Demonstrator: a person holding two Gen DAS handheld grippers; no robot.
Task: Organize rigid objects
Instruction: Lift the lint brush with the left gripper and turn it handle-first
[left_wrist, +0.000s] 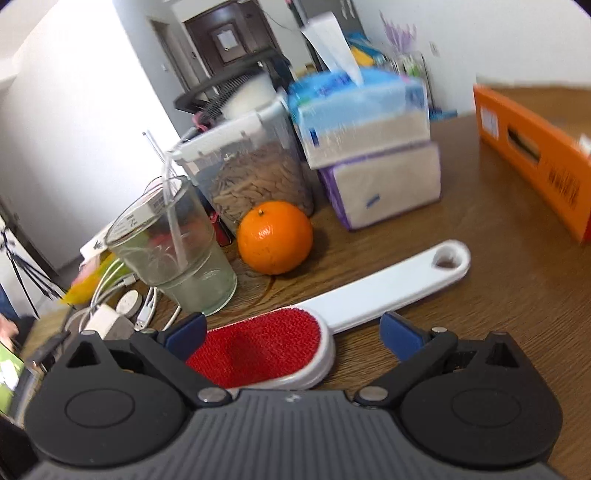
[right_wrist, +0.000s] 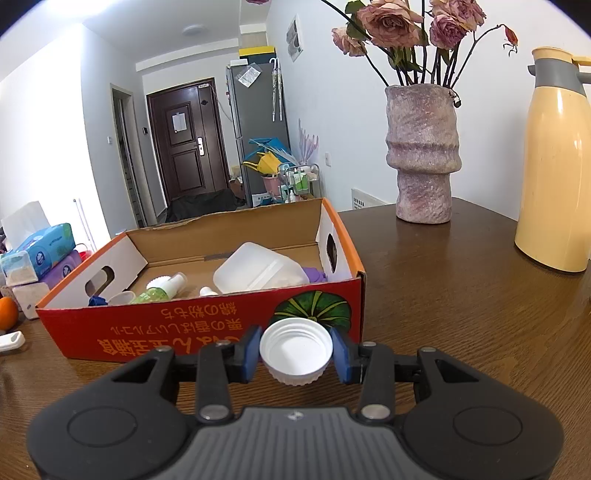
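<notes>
In the left wrist view a white lint brush (left_wrist: 332, 310) with a red pad lies on the wooden table; its head sits between the wide-open fingers of my left gripper (left_wrist: 293, 334), untouched as far as I can tell. In the right wrist view my right gripper (right_wrist: 295, 350) is shut on a white bottle cap (right_wrist: 295, 349), held just in front of the orange cardboard box (right_wrist: 207, 325). The box holds a white plastic jug (right_wrist: 258, 269), a green spray bottle (right_wrist: 162, 290) and other small items. The box's edge also shows in the left wrist view (left_wrist: 532, 155).
Left wrist view: an orange (left_wrist: 275, 236), a glass with a straw (left_wrist: 173, 243), a clear container of seeds (left_wrist: 251, 166), stacked tissue packs (left_wrist: 369, 147), cables and a charger (left_wrist: 118, 314). Right wrist view: a vase of dried roses (right_wrist: 423, 155) and a yellow thermos (right_wrist: 557, 162) at the right.
</notes>
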